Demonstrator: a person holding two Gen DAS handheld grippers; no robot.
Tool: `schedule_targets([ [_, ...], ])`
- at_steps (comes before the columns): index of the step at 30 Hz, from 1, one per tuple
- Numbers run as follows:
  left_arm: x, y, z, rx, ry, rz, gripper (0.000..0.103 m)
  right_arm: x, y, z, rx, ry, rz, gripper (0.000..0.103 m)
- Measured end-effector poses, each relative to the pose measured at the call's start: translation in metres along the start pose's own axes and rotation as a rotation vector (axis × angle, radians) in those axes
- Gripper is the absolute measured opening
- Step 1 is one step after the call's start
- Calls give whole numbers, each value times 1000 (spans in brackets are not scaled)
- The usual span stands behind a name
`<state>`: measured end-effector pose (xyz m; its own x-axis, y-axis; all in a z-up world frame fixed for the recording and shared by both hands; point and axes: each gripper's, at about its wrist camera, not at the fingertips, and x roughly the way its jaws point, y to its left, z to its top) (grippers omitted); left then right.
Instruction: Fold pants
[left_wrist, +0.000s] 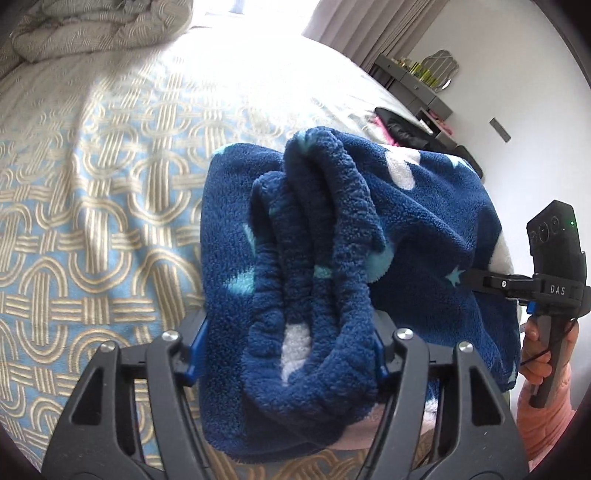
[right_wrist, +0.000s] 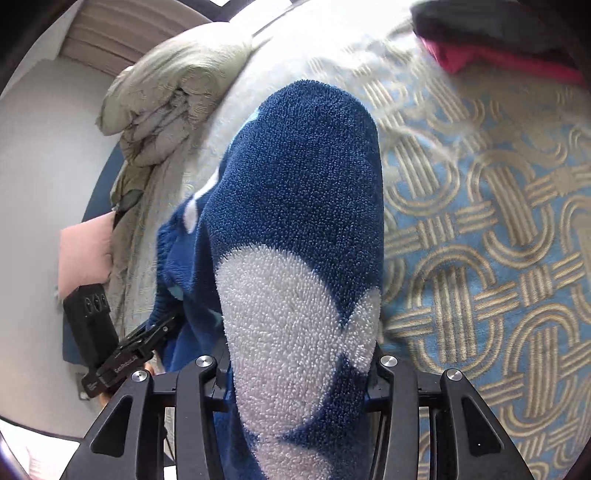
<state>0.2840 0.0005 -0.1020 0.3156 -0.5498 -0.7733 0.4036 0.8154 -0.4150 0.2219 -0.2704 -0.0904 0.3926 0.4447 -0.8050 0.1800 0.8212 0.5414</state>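
Note:
The pants (left_wrist: 424, 206) are dark blue fleece with white and teal patches, lifted off the bed. In the left wrist view a bunched, gathered edge fills my left gripper (left_wrist: 288, 332), which is shut on it. My right gripper (left_wrist: 480, 280) pinches the far right part of the cloth, with a hand (left_wrist: 535, 354) on its handle. In the right wrist view the pants (right_wrist: 303, 166) bulge out between the jaws of my right gripper (right_wrist: 299, 362), shut on a thick fold. My left gripper (right_wrist: 162, 325) bites the cloth at lower left. The fingertips are hidden by fleece.
A bed cover (left_wrist: 92, 221) with a blue and beige ring pattern lies under everything. A crumpled beige quilt (right_wrist: 173, 85) sits at the head end. Dark and pink clothes (right_wrist: 480, 40) lie on the far edge. A grey dresser (left_wrist: 417, 81) stands by the wall.

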Motion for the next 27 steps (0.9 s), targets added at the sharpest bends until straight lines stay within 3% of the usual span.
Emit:
schedule_targets([
  [11, -39, -51, 7, 111, -81, -60, 67, -74, 12, -27, -50, -156, -5, 46],
  [20, -36, -154, 22, 302, -102, -153, 67, -173, -25, -70, 8, -357, -53, 46],
  [27, -17, -236, 24, 435, -66, -211, 67, -236, -63, -110, 89, -493, -116, 46],
])
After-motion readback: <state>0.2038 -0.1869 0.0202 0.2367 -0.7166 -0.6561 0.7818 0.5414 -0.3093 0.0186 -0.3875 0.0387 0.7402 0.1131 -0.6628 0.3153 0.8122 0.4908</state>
